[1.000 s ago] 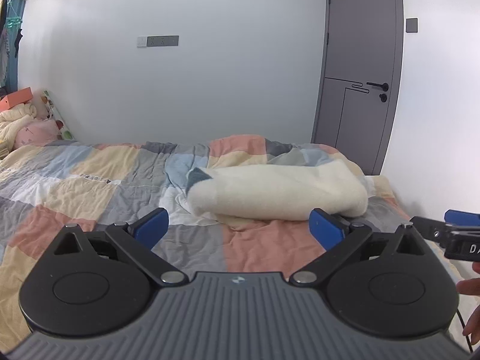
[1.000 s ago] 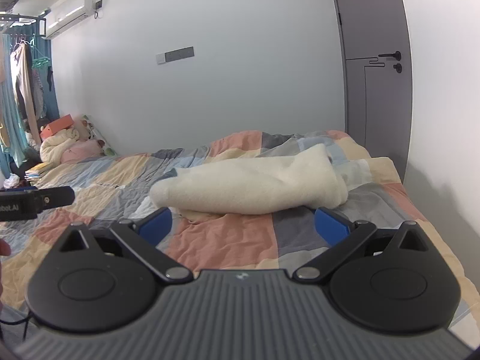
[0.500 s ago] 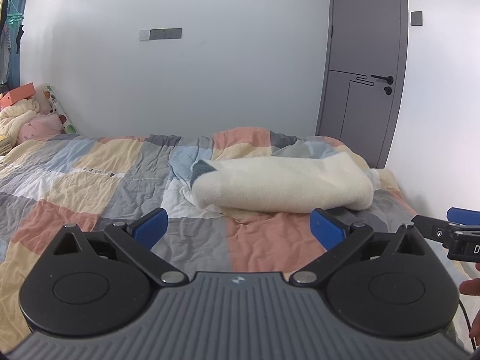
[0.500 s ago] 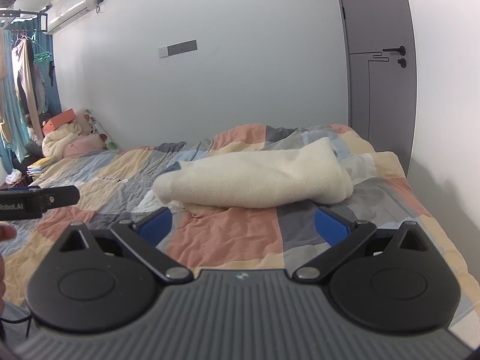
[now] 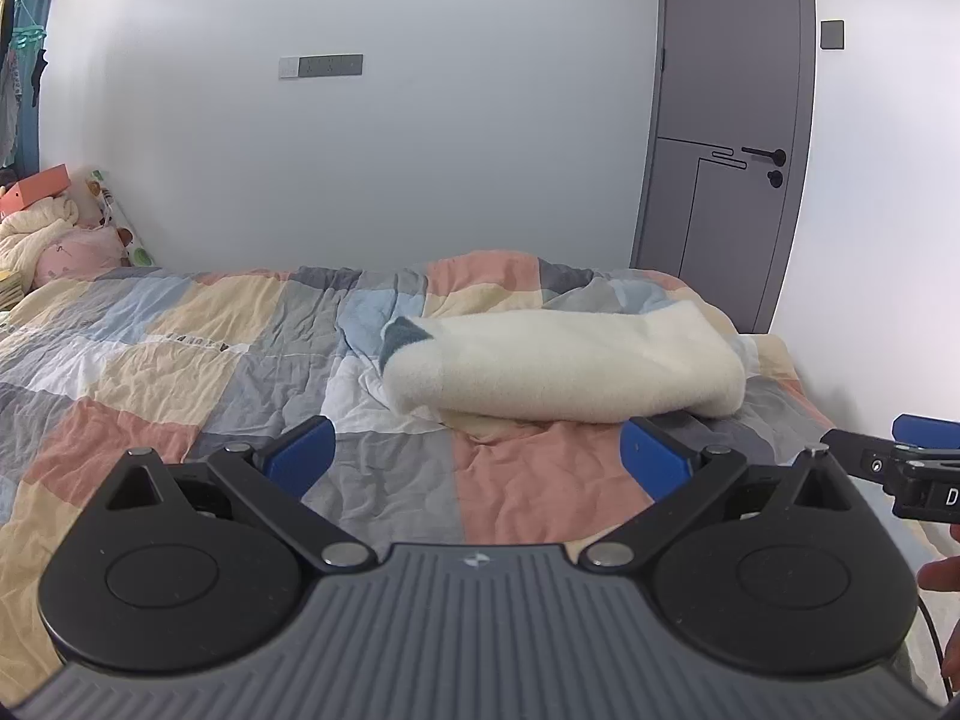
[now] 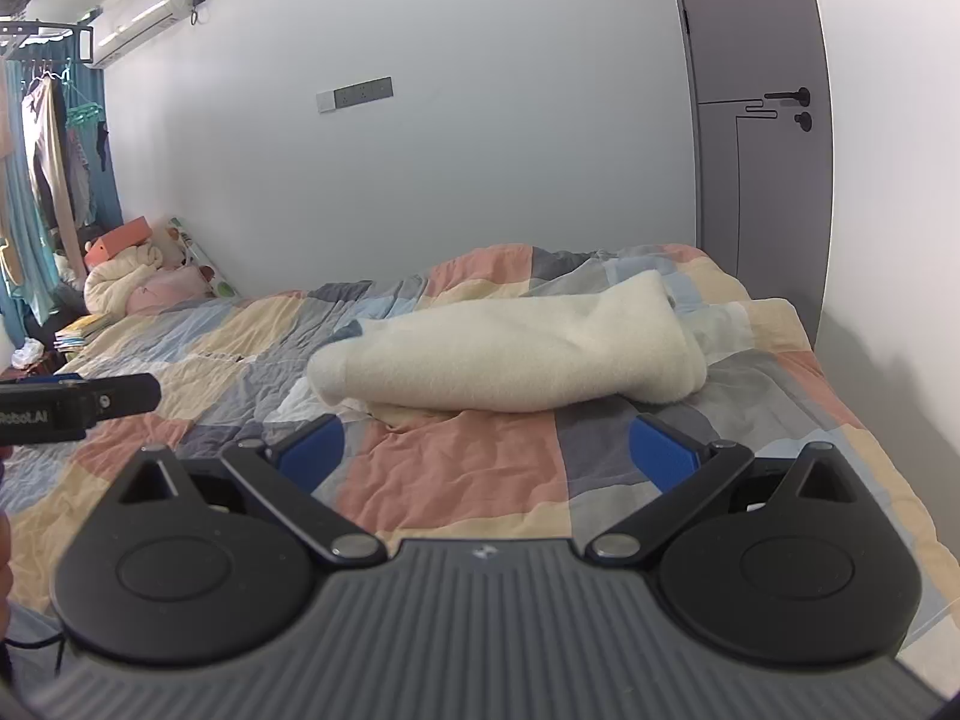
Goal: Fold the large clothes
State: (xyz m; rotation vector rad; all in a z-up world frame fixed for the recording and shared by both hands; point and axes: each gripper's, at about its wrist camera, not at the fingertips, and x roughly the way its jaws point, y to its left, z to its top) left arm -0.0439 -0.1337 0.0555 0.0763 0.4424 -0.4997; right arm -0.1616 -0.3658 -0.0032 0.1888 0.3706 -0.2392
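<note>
A cream fleece garment (image 5: 570, 369) lies folded into a thick bundle on the patchwork quilt (image 5: 180, 372), towards the far right of the bed; a dark grey patch shows at its left end. It also shows in the right wrist view (image 6: 510, 354). My left gripper (image 5: 477, 459) is open and empty, held above the quilt short of the bundle. My right gripper (image 6: 486, 450) is open and empty, also short of the bundle. Each gripper shows at the edge of the other's view.
The quilt (image 6: 456, 474) covers the whole bed. Pillows and soft toys (image 5: 54, 240) are piled at the far left. A grey door (image 5: 732, 138) stands behind the bed's right end. A clothes rack (image 6: 42, 168) stands far left.
Both grippers have tilted slightly upwards and shifted a little; the bundle sits lower in both views. The garment has not moved and both grippers stay open.
</note>
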